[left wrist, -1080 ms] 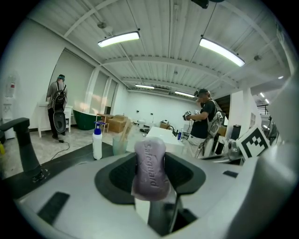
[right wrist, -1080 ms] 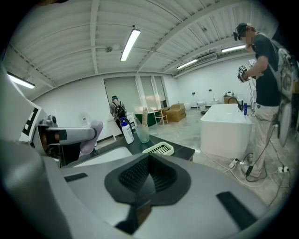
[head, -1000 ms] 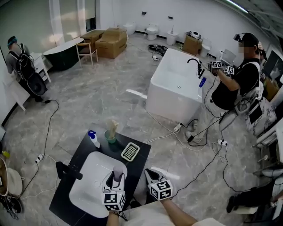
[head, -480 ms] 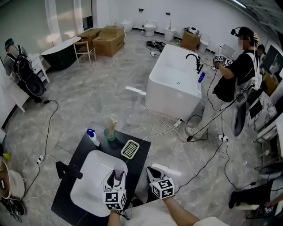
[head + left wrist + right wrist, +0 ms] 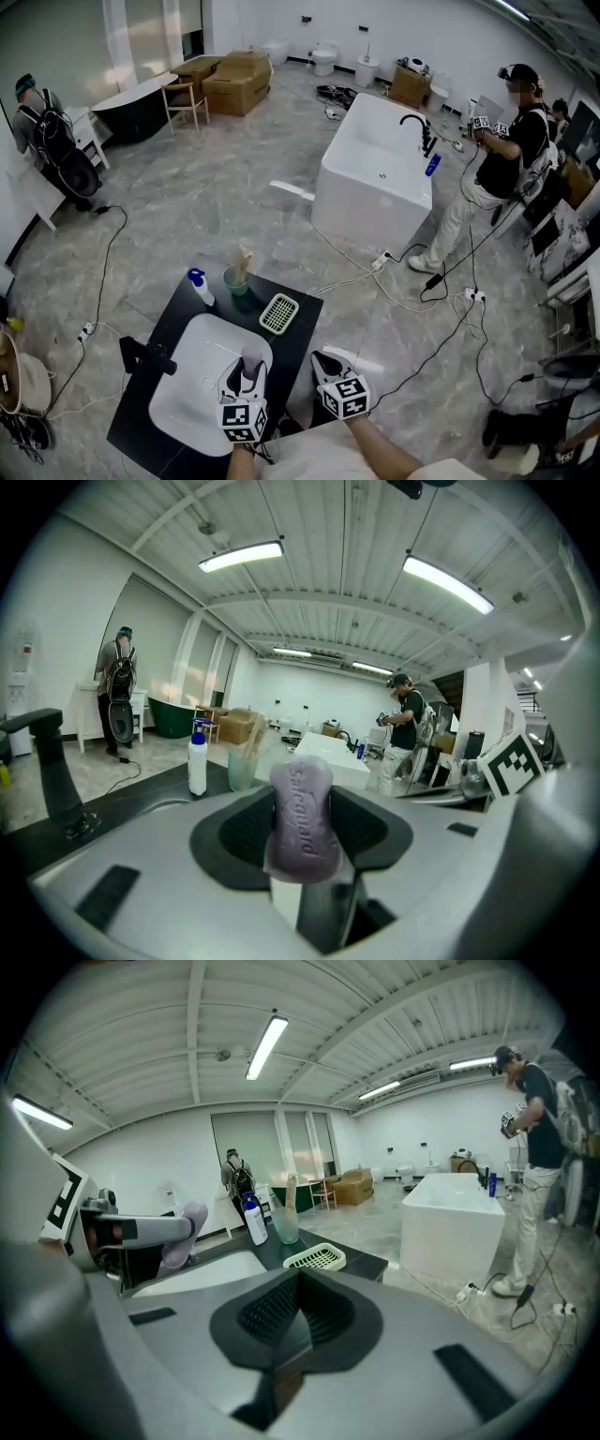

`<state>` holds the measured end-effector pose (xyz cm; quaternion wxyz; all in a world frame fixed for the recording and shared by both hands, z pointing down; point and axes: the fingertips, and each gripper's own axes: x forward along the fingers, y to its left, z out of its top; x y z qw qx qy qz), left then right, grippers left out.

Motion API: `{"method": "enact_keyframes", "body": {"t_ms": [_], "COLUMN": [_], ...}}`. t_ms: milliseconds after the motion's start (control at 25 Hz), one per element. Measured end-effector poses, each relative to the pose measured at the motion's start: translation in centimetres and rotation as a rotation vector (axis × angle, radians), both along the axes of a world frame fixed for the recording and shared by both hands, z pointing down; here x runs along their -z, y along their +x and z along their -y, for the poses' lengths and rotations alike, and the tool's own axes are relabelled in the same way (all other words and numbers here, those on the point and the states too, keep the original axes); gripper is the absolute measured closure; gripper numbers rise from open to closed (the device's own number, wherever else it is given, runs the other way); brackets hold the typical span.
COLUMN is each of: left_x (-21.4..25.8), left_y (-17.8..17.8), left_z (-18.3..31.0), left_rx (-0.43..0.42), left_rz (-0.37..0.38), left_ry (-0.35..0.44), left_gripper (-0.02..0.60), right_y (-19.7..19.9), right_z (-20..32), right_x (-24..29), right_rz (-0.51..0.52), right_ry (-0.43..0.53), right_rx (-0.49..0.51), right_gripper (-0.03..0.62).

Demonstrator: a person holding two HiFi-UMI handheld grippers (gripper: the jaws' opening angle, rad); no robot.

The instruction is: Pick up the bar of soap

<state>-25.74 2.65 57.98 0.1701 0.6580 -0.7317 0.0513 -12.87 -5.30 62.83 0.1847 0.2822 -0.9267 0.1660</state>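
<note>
Clearly, the bar of soap [image 5: 302, 819] is off the sink and stands upright in the left gripper [image 5: 243, 375], whose two dark pads pinch its flat lilac faces from either side; raised lettering runs down the face turned to the left gripper view. From the head view this gripper hangs over the 3 o'clock edge of the white sink basin [image 5: 187, 398], which is set into a black countertop [image 5: 300, 337]. The right gripper [image 5: 325, 364] sits just beside it at 3 o'clock, apart from it and over the counter's near right edge. Its jaws are pressed together with nothing between them, as the right gripper view [image 5: 298, 1312] shows. At 1 o'clock from the held soap lies a pale slotted soap dish [image 5: 277, 315] with nothing in it. A greenish cup [image 5: 235, 280] with a brush standing in it is at 12 o'clock, near the back of the counter. Just beside the cup, at its 9 o'clock, is a white pump bottle [image 5: 200, 289] with a blue top. A black faucet [image 5: 142, 357] stands at 9 o'clock across the basin. Well beyond the counter, toward 1 o'clock, a white bathtub [image 5: 375, 178] sits on the marbled floor, and a person [image 5: 502, 155] stands at its 3 o'clock side holding another pair of grippers.
</note>
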Motion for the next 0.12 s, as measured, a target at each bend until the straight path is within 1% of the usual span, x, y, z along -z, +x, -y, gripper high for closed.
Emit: {"method": "enact_keyframes", "body": {"t_ms": [120], "left_x": [0.02], "left_y": [-0.01], "left_z": [0.2], "left_rx": [-0.006], "left_rz": [-0.005], "left_ry": [-0.002], "left_gripper": [0.388], "right_y": [-0.1], "right_z": [0.24], "right_x": [0.21], "right_rz": [0.001], "right_ry": [0.004], "right_rx": [0.001], "right_gripper": [0.589]}}
